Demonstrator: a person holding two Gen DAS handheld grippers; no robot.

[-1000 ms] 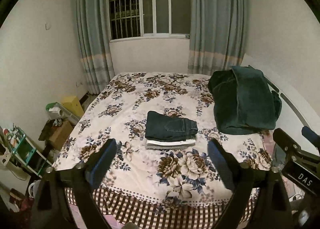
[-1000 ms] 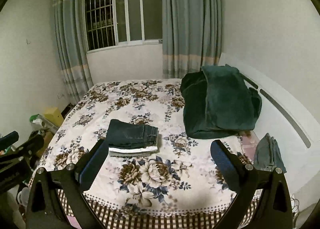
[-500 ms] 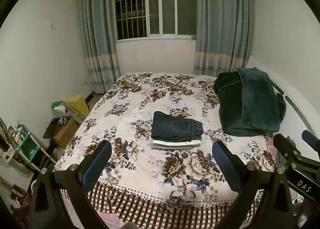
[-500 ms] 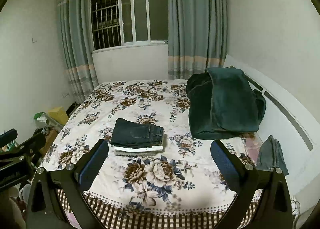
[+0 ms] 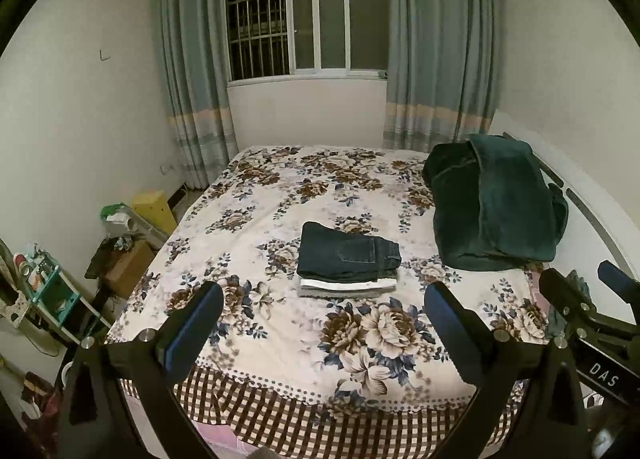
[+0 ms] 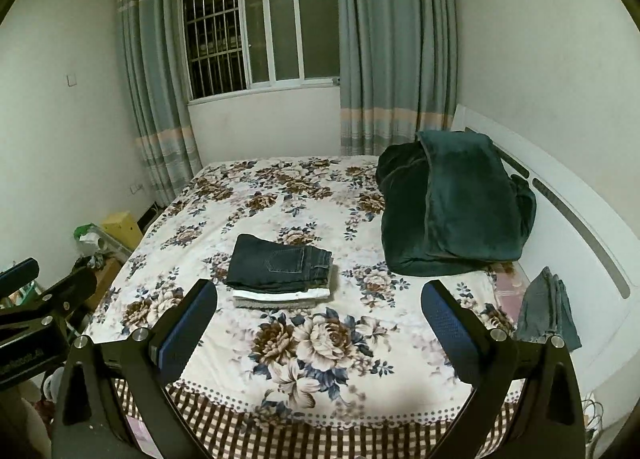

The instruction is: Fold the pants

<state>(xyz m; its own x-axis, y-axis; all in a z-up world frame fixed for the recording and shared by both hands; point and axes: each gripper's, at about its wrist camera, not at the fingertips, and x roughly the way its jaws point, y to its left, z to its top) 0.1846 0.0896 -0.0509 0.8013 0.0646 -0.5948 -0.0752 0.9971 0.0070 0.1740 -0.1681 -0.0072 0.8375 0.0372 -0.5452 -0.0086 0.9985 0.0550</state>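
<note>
Dark jeans (image 5: 349,255) lie folded on top of a small stack of folded white and grey garments in the middle of the floral bed (image 5: 280,195); the jeans also show in the right wrist view (image 6: 280,265). My left gripper (image 5: 322,307) is open and empty, held back above the bed's near edge. My right gripper (image 6: 318,305) is open and empty, likewise short of the stack. The right gripper's body shows at the right of the left wrist view (image 5: 588,319).
A dark green blanket (image 6: 452,207) is heaped at the bed's right, by the white headboard (image 6: 580,227). A grey garment (image 6: 548,311) hangs at the bed's right corner. Boxes and a shelf (image 5: 48,291) crowd the floor left of the bed. Window and curtains stand behind.
Both grippers have drawn back and up from the bed, so the stack looks smaller and farther. The folded stack has not moved.
</note>
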